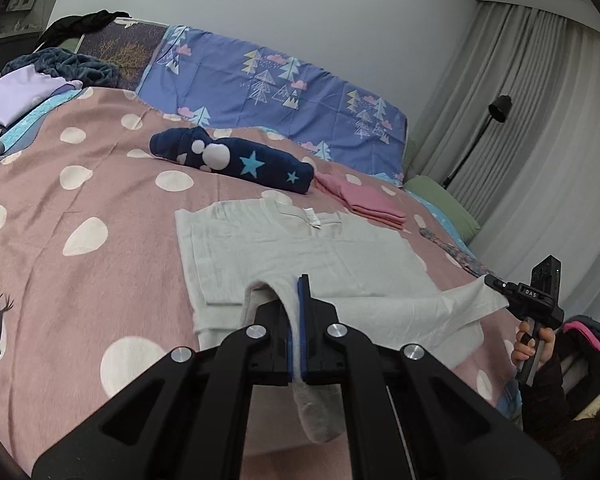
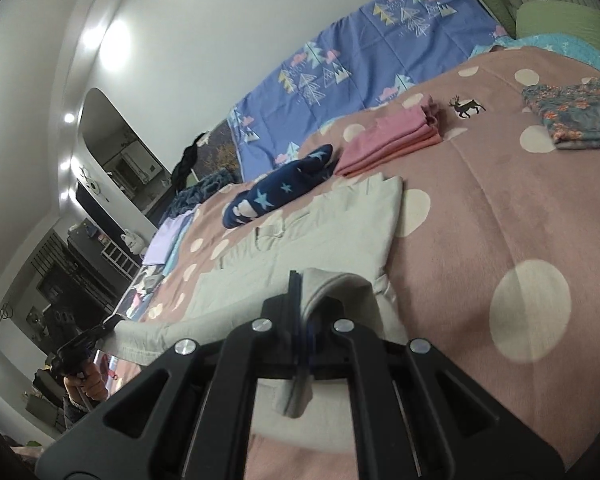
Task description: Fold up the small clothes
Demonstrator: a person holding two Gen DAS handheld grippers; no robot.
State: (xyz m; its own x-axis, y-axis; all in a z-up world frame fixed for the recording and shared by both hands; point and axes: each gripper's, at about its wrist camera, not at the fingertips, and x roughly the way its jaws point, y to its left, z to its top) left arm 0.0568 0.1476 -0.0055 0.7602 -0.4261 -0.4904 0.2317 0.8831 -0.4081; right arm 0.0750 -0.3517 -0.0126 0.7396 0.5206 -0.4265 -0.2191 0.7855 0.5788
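A pale grey T-shirt [image 1: 300,252] lies on the pink dotted blanket [image 1: 80,200], collar at the far side, sides folded in. My left gripper [image 1: 300,284] is shut on the shirt's near hem at its left corner. My right gripper [image 1: 490,280] shows at the right in the left wrist view, shut on the hem's other corner, which is lifted. In the right wrist view the shirt [image 2: 320,236] stretches away, my right gripper [image 2: 298,280] is shut on its hem, and the left gripper [image 2: 112,326] holds the far corner.
A rolled navy star garment [image 1: 236,160] and a folded pink garment [image 1: 372,200] lie beyond the shirt. A folded floral garment [image 2: 580,116] lies to the right. A lilac folded stack [image 1: 16,96] sits far left. A blue tree-print cover [image 1: 280,92] lines the wall.
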